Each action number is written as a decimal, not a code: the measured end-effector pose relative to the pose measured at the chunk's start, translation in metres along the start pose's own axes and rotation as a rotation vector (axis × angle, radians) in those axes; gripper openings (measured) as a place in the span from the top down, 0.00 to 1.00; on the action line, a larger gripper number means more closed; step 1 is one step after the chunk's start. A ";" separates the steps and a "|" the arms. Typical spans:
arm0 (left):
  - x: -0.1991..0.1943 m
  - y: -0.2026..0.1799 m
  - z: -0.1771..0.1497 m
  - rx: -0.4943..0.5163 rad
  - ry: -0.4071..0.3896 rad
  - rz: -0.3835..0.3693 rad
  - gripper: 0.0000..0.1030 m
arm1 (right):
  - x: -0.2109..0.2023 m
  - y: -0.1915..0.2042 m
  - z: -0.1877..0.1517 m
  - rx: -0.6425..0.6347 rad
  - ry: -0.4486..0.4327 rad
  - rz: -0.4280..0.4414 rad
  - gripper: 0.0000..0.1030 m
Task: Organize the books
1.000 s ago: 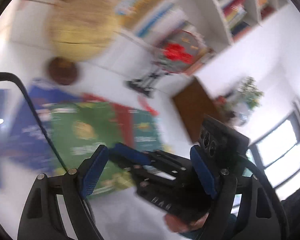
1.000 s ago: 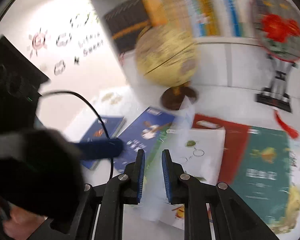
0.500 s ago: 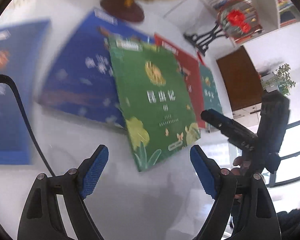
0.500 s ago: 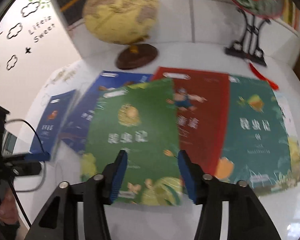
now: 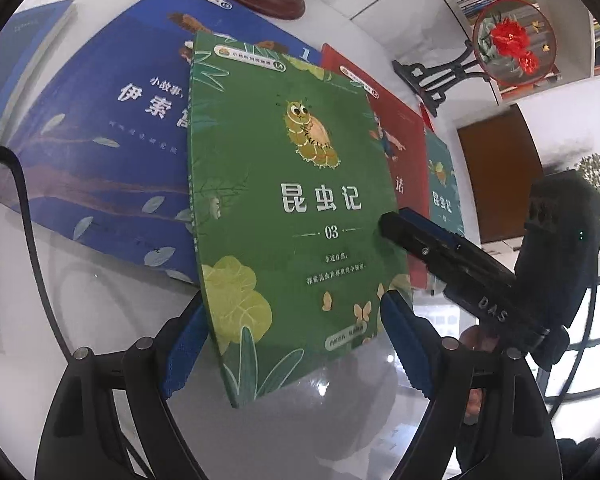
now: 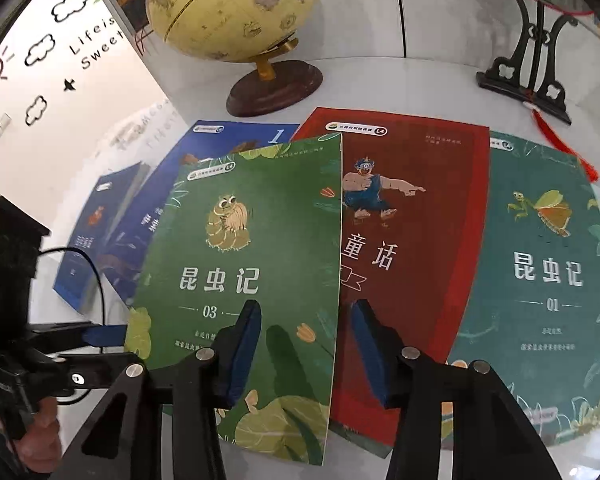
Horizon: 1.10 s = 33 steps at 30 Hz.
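Both jaws stand wide: left gripper (image 5: 292, 344) has dropped to straddle the green book (image 5: 292, 208) at its near edge, right gripper (image 6: 300, 352) spans its right edge. Approach complete; no grasp yet. Green book, caterpillar cover, lies atop the blue book (image 5: 100, 152) and red book (image 6: 412, 216).

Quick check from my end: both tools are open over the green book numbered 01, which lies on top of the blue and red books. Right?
Not quite: the green book on top is numbered 03, as the right wrist view shows. The 01 is on the teal book further right. The rest holds: the left tool and right tool are open, and the green book overlaps the blue book and red book.
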<state>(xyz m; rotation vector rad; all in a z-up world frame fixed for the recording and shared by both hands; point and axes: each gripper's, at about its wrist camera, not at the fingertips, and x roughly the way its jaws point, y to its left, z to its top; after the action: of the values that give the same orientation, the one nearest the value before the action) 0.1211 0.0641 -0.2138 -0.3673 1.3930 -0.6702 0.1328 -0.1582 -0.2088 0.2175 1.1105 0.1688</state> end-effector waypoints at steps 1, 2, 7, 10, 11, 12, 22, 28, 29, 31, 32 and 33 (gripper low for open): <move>-0.001 0.001 -0.001 -0.002 -0.002 0.004 0.21 | 0.002 0.001 0.002 -0.004 0.004 0.024 0.53; -0.001 0.002 -0.001 -0.006 -0.008 0.006 0.20 | 0.004 0.004 0.002 -0.009 0.005 0.022 0.53; -0.012 0.013 0.001 -0.058 -0.045 -0.003 0.16 | 0.007 -0.009 0.007 0.065 0.029 0.221 0.53; -0.028 0.014 -0.001 -0.067 -0.064 -0.063 0.16 | 0.006 -0.029 0.003 0.199 0.035 0.421 0.53; -0.033 0.011 -0.002 -0.053 -0.073 -0.058 0.16 | 0.007 -0.032 0.003 0.226 0.036 0.461 0.53; -0.037 0.007 -0.002 -0.030 -0.083 -0.032 0.16 | 0.010 -0.034 0.002 0.259 0.044 0.501 0.53; -0.038 0.015 0.011 0.030 -0.068 -0.030 0.16 | 0.040 0.019 0.004 0.228 0.090 0.578 0.53; -0.058 0.012 0.006 0.141 -0.101 -0.017 0.30 | 0.023 0.068 0.017 0.127 0.009 0.637 0.53; -0.061 0.012 0.005 0.158 -0.106 -0.001 0.30 | 0.021 0.078 0.019 0.094 0.011 0.613 0.53; -0.070 0.018 0.006 0.179 -0.122 0.016 0.30 | 0.023 0.101 0.023 0.051 0.013 0.562 0.53; -0.075 0.021 0.007 0.186 -0.128 0.020 0.32 | 0.025 0.105 0.024 0.046 0.015 0.553 0.53; -0.083 0.023 0.007 0.211 -0.142 0.032 0.32 | 0.029 0.113 0.025 0.042 0.020 0.534 0.53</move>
<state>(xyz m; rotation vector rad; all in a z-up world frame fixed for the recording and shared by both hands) 0.1295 0.1327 -0.1617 -0.2206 1.1787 -0.7429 0.1652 -0.0446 -0.1947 0.5493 1.0571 0.6236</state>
